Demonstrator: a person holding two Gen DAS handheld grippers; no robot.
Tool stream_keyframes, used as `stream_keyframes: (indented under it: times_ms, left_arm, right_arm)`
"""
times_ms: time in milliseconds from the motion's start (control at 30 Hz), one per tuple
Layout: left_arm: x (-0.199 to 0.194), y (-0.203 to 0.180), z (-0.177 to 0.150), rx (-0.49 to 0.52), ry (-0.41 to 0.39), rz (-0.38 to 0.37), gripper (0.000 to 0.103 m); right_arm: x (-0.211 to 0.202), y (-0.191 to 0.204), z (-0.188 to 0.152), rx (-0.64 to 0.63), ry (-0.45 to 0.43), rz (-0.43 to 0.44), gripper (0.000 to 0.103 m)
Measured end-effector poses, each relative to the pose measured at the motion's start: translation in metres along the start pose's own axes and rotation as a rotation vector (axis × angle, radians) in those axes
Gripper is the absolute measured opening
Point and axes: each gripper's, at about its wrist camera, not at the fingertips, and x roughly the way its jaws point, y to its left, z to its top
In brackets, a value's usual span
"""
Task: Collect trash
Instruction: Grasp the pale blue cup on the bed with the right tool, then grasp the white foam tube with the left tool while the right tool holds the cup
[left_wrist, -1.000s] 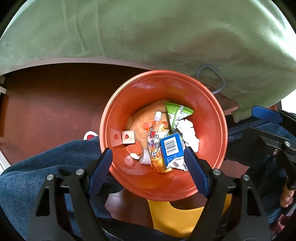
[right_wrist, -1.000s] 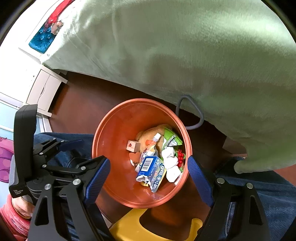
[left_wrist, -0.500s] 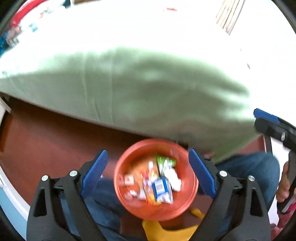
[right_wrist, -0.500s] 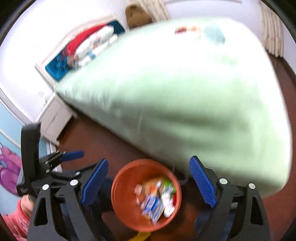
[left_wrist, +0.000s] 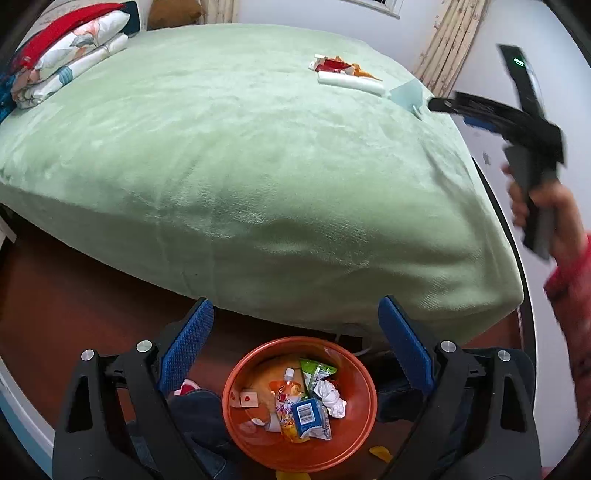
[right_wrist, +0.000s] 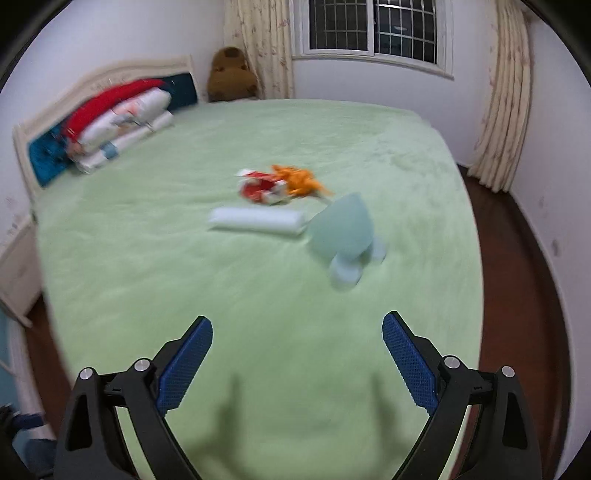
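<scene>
Location type: a bedroom in a home. Identifying features:

A large bed (right_wrist: 258, 295) with a pale green plush cover fills most of the room. A cream headboard (right_wrist: 96, 85) stands at its far end, with folded bedding (right_wrist: 122, 122) (red, white and floral) stacked against it. A brown plush bear (right_wrist: 231, 79) sits in the corner beside floral curtains (right_wrist: 266, 48). A barred window (right_wrist: 376, 26) is set in the white wall. The floor (right_wrist: 517, 258) is dark reddish wood. A white bedside cabinet (right_wrist: 16, 269) stands left of the bed.
</scene>
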Motion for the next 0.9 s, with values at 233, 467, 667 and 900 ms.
stream_keyframes:
  times_ms: [233,467,667,900]
  left_arm:
    - [0.020,0.007,0.004,-0.034,0.041,0.008,0.089]
    - [0.030,0.019,0.005,-0.072,0.065,0.011,0.089]
    - [0.029,0.018,0.004,-0.075,0.060,-0.002,0.089]
    - [0.010,0.012,-0.001,-0.060,0.032,-0.005,0.089]
  right_arm:
    - [0.081,-0.008,0.042,-0.111,0.036,-0.121,0.092]
    - [0.127,-0.018,0.058,-0.103,0.112,-0.132,0.069]
    - [0.113,-0.009,0.051,-0.112,0.098,-0.142,0.060]
    - [0.065,-0.010,0.034,-0.049,0.058,-0.058,0.060]
